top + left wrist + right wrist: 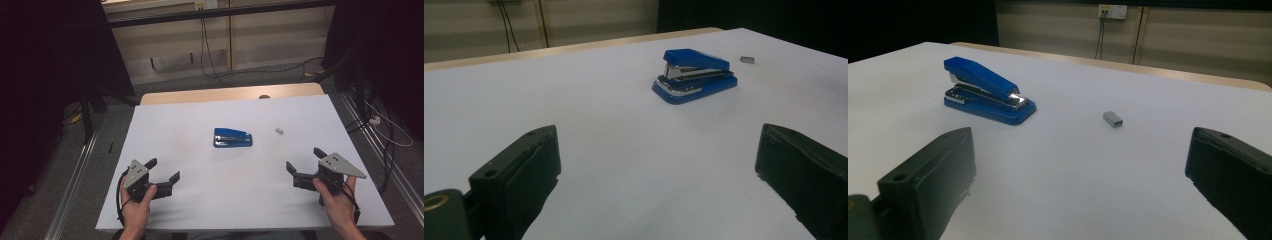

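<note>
Dim room, beige panelled wall (pixel 260 40)

Bare table (pixel 200 200) lay all round the stapler (pixel 233 137); sole obstacle nr it was a small staple block (pixel 280 131), to its right.

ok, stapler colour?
Blue, with a shiny metal staple track between its two halves. The stapler shows best in the right gripper view.

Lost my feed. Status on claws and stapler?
Left claw and right claw open, empty. Stapler mid-table, untouched. Staple block beside it, path clear.
</note>
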A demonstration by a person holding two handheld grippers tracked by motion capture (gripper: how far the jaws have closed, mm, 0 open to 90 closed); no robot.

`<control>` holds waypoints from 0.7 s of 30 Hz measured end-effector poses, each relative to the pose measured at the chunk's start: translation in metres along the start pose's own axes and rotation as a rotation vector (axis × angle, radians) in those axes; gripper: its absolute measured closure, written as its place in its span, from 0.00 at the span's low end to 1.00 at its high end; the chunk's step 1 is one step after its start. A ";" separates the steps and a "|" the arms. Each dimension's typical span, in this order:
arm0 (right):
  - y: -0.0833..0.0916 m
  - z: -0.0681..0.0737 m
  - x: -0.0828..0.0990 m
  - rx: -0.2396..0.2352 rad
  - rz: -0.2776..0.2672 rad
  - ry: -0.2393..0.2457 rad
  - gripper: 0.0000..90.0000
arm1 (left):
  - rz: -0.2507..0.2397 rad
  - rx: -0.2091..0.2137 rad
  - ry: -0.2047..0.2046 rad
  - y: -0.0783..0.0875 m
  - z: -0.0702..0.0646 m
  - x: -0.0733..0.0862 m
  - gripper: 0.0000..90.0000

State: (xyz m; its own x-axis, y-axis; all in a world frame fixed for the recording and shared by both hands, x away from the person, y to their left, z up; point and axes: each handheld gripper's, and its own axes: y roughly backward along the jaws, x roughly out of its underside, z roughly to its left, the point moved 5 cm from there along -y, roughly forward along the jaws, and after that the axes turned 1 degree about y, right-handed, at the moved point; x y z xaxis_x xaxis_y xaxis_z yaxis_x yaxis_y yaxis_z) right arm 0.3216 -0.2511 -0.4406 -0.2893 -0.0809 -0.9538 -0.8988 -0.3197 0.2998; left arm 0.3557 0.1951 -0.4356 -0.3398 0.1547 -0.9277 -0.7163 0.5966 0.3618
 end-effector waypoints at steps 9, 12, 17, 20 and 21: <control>-0.003 0.004 0.003 -0.034 0.025 0.003 0.00 | 0.002 -0.001 -0.004 0.000 0.002 -0.001 0.05; -0.003 0.003 0.003 -0.030 0.027 0.002 0.00 | 0.004 -0.003 -0.004 -0.001 0.001 -0.001 0.05; -0.005 0.004 0.004 -0.034 0.027 0.000 0.00 | 0.029 0.014 -0.023 -0.005 0.000 0.001 0.05; -0.006 0.006 0.005 -0.049 0.045 -0.004 0.01 | 0.031 0.021 -0.025 -0.006 -0.001 0.001 0.05; -0.006 0.007 0.006 -0.047 0.057 -0.009 0.02 | 0.034 0.021 -0.028 -0.007 -0.001 0.001 0.05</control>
State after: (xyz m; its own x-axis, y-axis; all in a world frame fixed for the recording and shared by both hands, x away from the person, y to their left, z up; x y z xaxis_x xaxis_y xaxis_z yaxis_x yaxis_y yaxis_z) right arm 0.3232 -0.2429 -0.4485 -0.3427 -0.0919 -0.9349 -0.8644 -0.3589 0.3521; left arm 0.3591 0.1902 -0.4389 -0.3463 0.1964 -0.9173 -0.6914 0.6074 0.3911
